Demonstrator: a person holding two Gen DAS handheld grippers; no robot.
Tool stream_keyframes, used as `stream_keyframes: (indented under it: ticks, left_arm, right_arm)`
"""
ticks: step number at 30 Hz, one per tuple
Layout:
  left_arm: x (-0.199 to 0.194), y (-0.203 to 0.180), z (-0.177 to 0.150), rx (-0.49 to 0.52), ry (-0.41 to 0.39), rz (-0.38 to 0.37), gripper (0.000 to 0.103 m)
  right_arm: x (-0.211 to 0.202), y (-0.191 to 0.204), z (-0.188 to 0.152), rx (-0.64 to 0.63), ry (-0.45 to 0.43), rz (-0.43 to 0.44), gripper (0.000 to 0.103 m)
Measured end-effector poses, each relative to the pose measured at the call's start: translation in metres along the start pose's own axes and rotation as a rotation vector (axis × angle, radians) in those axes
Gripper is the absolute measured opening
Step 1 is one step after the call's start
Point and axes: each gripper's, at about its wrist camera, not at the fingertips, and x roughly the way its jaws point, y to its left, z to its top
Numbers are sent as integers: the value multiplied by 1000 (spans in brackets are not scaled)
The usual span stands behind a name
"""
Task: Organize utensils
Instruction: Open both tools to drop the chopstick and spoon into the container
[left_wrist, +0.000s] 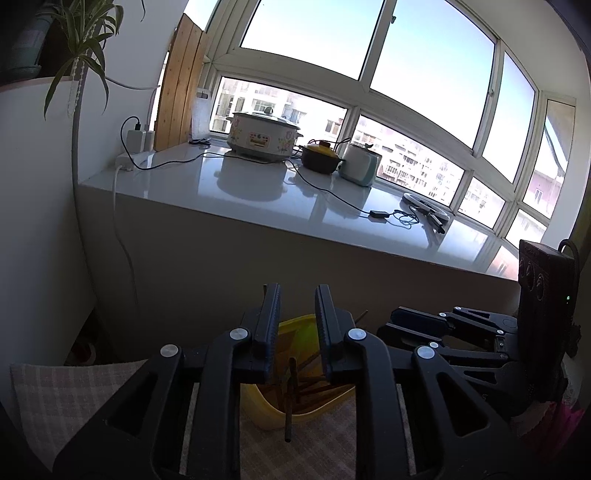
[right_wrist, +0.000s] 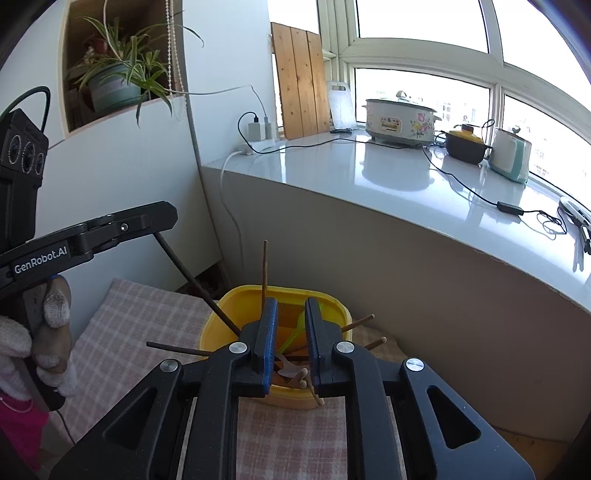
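Observation:
A yellow tub (right_wrist: 212, 332) stands on a checked cloth (right_wrist: 147, 314) and holds several chopsticks, a green spoon (right_wrist: 295, 332) and other utensils. My right gripper (right_wrist: 290, 301) hovers over the tub with its jaws apart and nothing between them. An upright brown chopstick (right_wrist: 264, 269) rises behind its left finger. My left gripper (right_wrist: 164, 216) comes in from the left, held by a gloved hand (right_wrist: 55, 306). A dark chopstick (right_wrist: 195, 280) slants from under its tip down into the tub. In the left wrist view that chopstick (left_wrist: 290, 398) hangs in the gap of my left gripper (left_wrist: 297, 288); the pads stand clear of it.
A white sill counter (right_wrist: 332, 177) runs behind the tub, carrying a flowered cooker (right_wrist: 400, 120), a brown pot (right_wrist: 463, 146), a small white-and-green appliance (right_wrist: 511, 155) and loose cables. A white wall and a potted plant (right_wrist: 118, 81) are at the left.

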Motion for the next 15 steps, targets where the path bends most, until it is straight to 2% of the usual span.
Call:
stream_keyframes:
  ticks: [2, 7, 8, 9, 10, 12, 15]
  left_arm:
    - [-5, 0, -4, 1, -8, 1, 28]
    - [-24, 0, -17, 9, -42, 22, 30]
    - [-29, -1, -19, 10, -48, 28, 31]
    - [-32, -1, -22, 14, -54, 38, 35]
    - [-36, -3, -25, 23, -58, 47, 39]
    - [-43, -5, -32, 38, -66, 76, 58]
    - [-56, -8, -42, 40, -86, 102, 76]
  right_arm:
    - [-2, 0, 0, 13, -23, 4, 35]
    - [-13, 1, -3, 20, -87, -17, 37]
    - [-16, 1, -3, 22, -103, -28, 42]
    - [-19, 0, -3, 26, -119, -35, 49]
    - [-22, -1, -3, 33, -136, -41, 52]
    - [-28, -3, -5, 44, -164, -53, 57]
    - [-35, -3, -6, 55, -197, -79, 63]
